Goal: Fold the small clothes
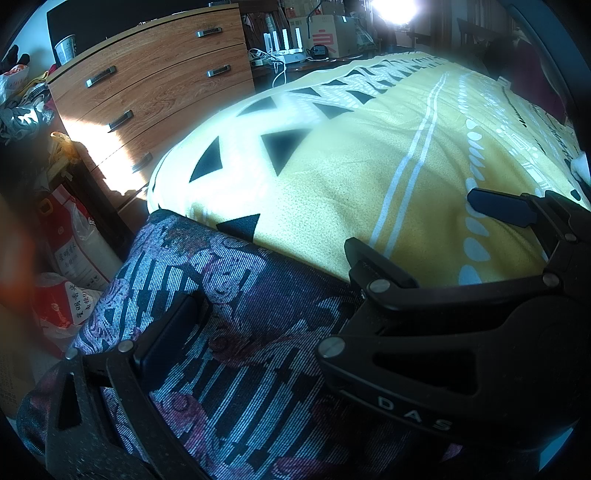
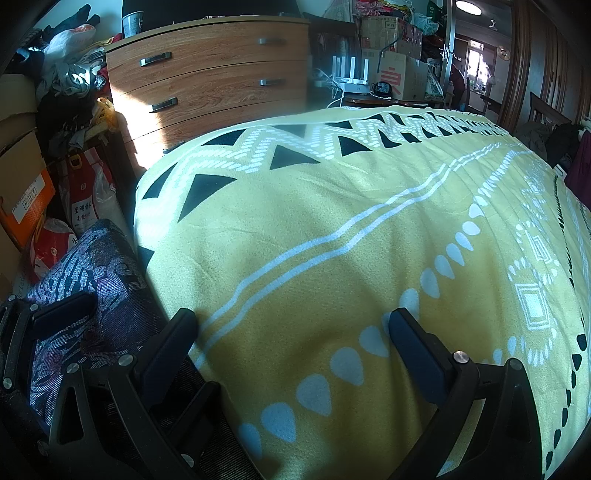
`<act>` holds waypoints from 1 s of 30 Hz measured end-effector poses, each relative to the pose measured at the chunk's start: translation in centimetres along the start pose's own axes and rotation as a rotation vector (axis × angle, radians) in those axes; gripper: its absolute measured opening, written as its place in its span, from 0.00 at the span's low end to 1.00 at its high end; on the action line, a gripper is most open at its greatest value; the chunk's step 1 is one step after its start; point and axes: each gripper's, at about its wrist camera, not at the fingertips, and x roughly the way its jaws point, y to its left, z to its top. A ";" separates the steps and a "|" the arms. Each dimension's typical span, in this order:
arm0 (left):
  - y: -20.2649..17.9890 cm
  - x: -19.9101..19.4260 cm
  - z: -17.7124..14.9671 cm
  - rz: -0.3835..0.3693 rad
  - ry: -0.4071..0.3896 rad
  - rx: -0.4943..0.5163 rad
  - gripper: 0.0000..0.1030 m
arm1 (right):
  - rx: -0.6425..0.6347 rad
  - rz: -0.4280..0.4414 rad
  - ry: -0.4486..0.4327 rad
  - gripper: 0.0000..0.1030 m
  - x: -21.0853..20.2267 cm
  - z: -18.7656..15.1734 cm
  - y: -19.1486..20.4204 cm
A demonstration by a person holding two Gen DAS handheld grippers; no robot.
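A bed [image 2: 332,258] under a yellow blanket [image 2: 314,229] with black triangles, white stripes and white teardrop dots fills most of both views, bulging through the centre and right of each frame. Behind it, in the upper left of each frame, stands a wooden chest of drawers [image 2: 221,74] with metal handles, a paper cup [image 2: 132,22] on its top. Cardboard boxes [image 2: 399,70] are stacked in the upper middle of the right wrist view, with a white router [image 2: 351,79] in front of them. Down the left edge sit bags and heaped clothing; a red and white sack [image 2: 86,195] stands beside the bed's corner.

The garment to fold, a dark patterned cloth [image 1: 229,332] in purple, blue and black stripes with floral shapes, lies at the near left corner of the bed, covering the lower left and bottom centre of the left wrist view. It overlaps the blanket's edge and looks bunched rather than flat.

The left gripper [image 1: 269,295] sits over this cloth with its fingers spread wide, one finger pressing on the fabric at lower left, nothing clamped between them. In the right wrist view it shows at the lower left edge.

The right gripper [image 2: 291,332] hovers low over bare blanket just right of the cloth, its fingers also wide apart and holding nothing.
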 end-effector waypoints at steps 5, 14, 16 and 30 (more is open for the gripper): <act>-0.2 0.0 0.0 0.000 0.000 0.000 1.00 | 0.000 0.000 0.000 1.00 0.0 0.0 -0.1; 0.1 0.0 0.0 0.000 0.000 0.000 1.00 | 0.000 0.000 0.000 1.00 0.0 0.0 -0.2; 0.1 0.0 0.0 0.000 0.000 0.000 1.00 | 0.000 0.000 0.000 1.00 0.0 0.0 -0.4; 0.1 0.1 0.0 0.000 0.000 0.000 1.00 | 0.000 0.000 0.000 1.00 0.1 0.0 -0.5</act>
